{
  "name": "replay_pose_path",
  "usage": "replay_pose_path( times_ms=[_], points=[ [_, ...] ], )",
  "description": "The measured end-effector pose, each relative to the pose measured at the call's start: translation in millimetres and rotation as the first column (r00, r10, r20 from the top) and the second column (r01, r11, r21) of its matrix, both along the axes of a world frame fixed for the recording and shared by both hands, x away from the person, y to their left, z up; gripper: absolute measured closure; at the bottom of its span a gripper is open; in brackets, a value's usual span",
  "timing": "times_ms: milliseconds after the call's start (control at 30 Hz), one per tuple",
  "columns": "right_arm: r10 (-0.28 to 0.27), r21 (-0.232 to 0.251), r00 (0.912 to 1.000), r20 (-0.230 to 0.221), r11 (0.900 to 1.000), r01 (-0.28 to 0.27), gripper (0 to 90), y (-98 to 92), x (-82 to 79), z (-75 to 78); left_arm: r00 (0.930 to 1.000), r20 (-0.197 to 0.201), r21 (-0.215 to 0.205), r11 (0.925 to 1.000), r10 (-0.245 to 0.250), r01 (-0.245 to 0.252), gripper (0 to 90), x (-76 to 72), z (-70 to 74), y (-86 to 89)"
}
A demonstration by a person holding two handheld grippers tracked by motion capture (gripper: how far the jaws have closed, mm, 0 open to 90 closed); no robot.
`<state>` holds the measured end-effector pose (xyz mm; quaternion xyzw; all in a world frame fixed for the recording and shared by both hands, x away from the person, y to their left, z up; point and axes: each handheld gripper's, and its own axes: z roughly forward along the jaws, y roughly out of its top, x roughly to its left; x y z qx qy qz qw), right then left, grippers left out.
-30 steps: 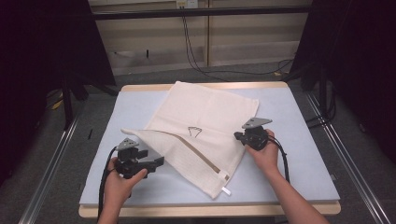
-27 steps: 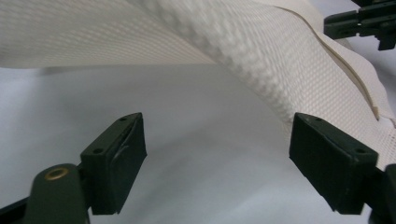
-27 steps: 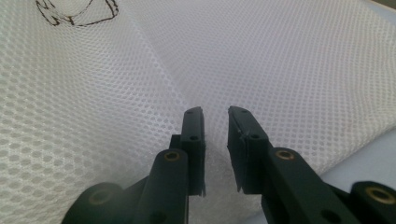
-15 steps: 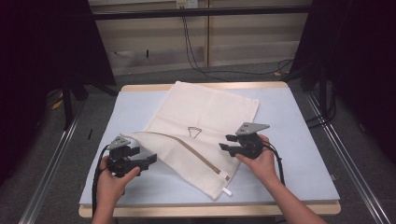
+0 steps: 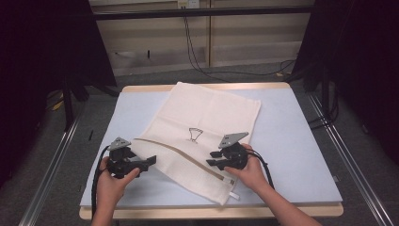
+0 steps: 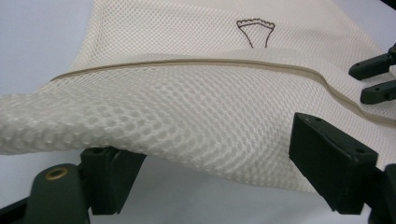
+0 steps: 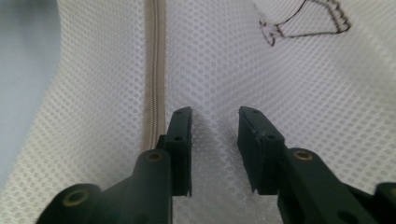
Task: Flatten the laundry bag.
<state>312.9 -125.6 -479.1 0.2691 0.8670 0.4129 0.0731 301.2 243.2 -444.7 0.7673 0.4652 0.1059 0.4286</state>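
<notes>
Two black hand-held grippers work a cream mesh laundry bag (image 5: 207, 117) with a tan zipper (image 5: 188, 157) — it lies spread across the pale blue table (image 5: 291, 136), angled from the near middle toward the far edge. The left gripper (image 5: 147, 162), jaws wide apart, straddles the bag's lifted near-left corner. The right gripper (image 5: 212, 164), jaws parted slightly, sits on the mesh just beside the zipper.

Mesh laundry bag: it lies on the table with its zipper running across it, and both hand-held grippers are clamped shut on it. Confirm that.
Not quite. The mesh laundry bag and its zipper are as stated, but the right gripper view shows the right hand-held gripper open over the mesh, and the left gripper view shows the left hand-held gripper open around a fold.
</notes>
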Motion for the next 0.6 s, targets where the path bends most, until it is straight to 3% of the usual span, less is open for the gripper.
replay_pose_path(
  times_ms=[100,233,367,500,600],
  points=[
    [0.016,-0.039,0.9999,-0.004,0.999,-0.016,71.5,2.5,-1.2,-3.9,0.9997,-0.014,-0.014,0.9997,0.019,-0.019,17.1,0.3,-0.3,1.9],
    [0.025,-0.071,0.9996,0.012,0.997,-0.024,86.4,2.8,0.0,-2.1,0.9993,-0.031,-0.005,0.9998,0.021,-0.021,16.2,1.9,-2.6,7.7],
    [0.043,-0.075,0.9991,0.002,0.996,-0.042,87.8,-1.9,2.4,0.0,0.9983,-0.037,-0.01,0.999,0.044,-0.045,14.4,3.6,-4.2,13.2],
    [0.043,-0.086,0.9991,0.006,0.995,-0.042,87.8,-10.6,0.6,3.6,0.9967,-0.054,-0.045,0.997,0.06,-0.063,12.7,5.7,-2.4,19.3],
    [0.03,-0.076,0.9995,0.005,0.997,-0.029,87.8,-20.2,-0.5,5.4,0.9957,-0.047,-0.035,0.9961,0.08,-0.082,11.6,6.4,2.8,22.7]
  ],
)
